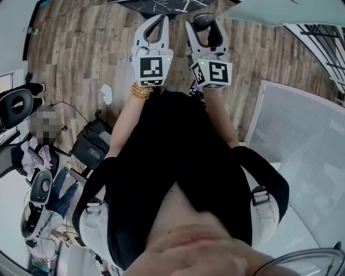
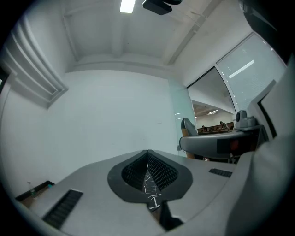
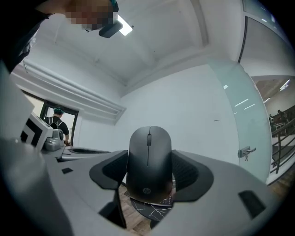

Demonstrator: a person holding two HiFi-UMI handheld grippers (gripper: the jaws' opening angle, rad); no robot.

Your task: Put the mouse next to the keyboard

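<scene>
Right hand-held gripper [image 3: 149, 175] has its jaws spread wide, and their dark pads squeeze the two sides of the black mouse [image 3: 148, 152]. So the mouse is up in the air, right between those jaws. Left hand-held gripper [image 2: 147, 156] is just beside the right one, with its jaws pressed together and nothing in them. Both are held out over the wood floor [image 1: 81, 48]. Just past their tips, and lower down, is a dark table [image 1: 161, 4] with white crack lines on its top. I think the step in hand is carrying: the mouse is picked up but not put down yet. I cannot find the keyboard for sure. A thin strip peeks out under the mouse in the right gripper view, but it is too small to tell. The next move needs the right hand-held gripper to go forward and down over the table and find the keyboard. Then it should lay the mouse flat beside the keys, not on them, and only then let go. The mouse looks smooth and round, so I think it could slip if the squeeze gets loose too soon.
</scene>
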